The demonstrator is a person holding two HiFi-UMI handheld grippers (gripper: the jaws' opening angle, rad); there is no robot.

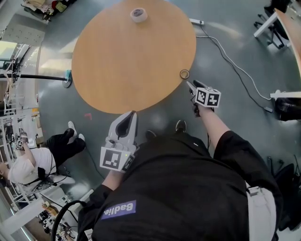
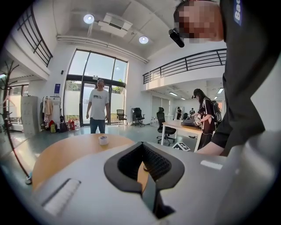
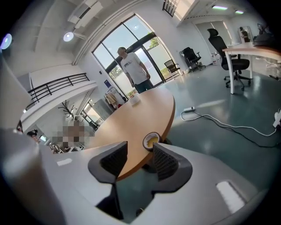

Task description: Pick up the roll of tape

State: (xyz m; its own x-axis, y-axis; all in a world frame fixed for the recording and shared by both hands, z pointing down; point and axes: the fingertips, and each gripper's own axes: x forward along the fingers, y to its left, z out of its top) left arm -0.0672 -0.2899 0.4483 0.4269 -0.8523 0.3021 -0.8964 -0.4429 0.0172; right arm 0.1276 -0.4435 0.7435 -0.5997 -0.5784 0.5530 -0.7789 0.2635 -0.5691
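step: approach, we judge; nothing lifted yet | right claw (image 3: 138,160) apart and empty, aimed at the small roll of tape (image 3: 151,140) lying flat at the bench (image 1: 131,61) edge; left claw (image 1: 133,114) together, idle | next: straddle the ring's wall, then close | white roll (image 1: 138,14) on far side; we see no containers

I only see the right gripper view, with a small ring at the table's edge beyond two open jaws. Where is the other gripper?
Observer: The left gripper hangs just off the table's near edge, close to the person's body.
Operator: Is it holding anything?
Observer: No. In the left gripper view its jaws meet at the tips, with nothing between them.
Operator: What sits on top of the right gripper?
Observer: A cube with black-and-white square markers.
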